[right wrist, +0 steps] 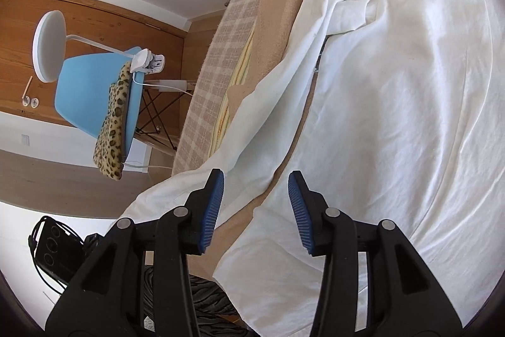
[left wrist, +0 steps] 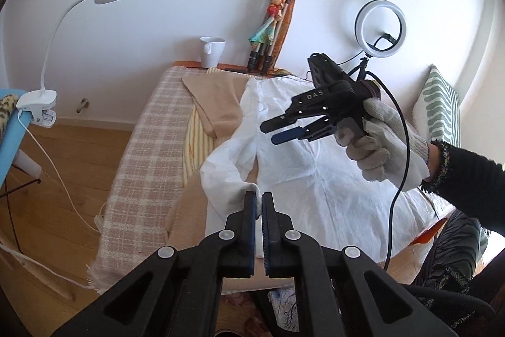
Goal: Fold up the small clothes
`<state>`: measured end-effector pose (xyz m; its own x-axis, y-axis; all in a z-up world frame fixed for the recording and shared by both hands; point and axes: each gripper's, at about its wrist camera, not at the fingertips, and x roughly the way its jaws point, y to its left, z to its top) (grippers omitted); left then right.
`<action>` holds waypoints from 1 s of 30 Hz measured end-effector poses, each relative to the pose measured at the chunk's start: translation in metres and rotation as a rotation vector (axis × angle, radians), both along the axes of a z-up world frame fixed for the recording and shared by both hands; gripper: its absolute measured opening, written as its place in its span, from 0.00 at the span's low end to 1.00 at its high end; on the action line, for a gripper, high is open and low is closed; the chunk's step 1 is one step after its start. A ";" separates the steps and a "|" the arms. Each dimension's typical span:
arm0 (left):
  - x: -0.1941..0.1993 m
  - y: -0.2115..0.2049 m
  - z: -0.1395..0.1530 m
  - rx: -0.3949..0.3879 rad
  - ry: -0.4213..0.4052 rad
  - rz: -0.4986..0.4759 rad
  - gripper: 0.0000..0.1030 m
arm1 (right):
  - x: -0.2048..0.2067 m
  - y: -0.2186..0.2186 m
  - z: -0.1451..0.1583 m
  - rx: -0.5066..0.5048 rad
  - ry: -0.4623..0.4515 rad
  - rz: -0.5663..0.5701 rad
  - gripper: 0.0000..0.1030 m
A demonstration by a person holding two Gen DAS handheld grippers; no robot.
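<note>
Shirt point(left wrist: 315, 172) sleeve point(left wrist: 227, 179) pinched in my left gripper point(left wrist: 258, 204); right gripper point(right wrist: 255, 188) spread, w/ nothing held. Carry cuff across body, keep fabric taut, lay flat.

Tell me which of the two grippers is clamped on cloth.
The left gripper: its jaws are pinched shut on the white shirt's sleeve end. The right gripper hangs open above the shirt, nothing between its pads.
</note>
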<state>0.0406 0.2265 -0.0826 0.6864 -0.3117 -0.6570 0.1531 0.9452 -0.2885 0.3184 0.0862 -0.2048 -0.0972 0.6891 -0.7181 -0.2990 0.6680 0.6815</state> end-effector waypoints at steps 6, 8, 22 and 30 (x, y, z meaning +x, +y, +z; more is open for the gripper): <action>-0.012 -0.053 -0.002 -0.003 -0.014 -0.092 0.00 | 0.021 -0.009 0.008 0.037 -0.018 -0.050 0.44; -0.015 -0.071 -0.004 0.033 -0.020 -0.126 0.00 | 0.029 -0.013 0.007 0.047 -0.011 -0.072 0.44; -0.017 -0.142 -0.045 0.114 0.079 -0.301 0.02 | 0.050 -0.016 -0.005 -0.105 -0.075 -0.081 0.24; -0.051 -0.124 -0.048 0.176 0.120 -0.291 0.15 | 0.047 -0.032 -0.014 -0.162 -0.060 -0.069 0.15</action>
<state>-0.0103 0.1028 -0.1302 0.5007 -0.3575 -0.7884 0.3976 0.9040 -0.1574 0.3655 0.0538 -0.2187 -0.0071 0.5673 -0.8235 -0.2859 0.7880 0.5453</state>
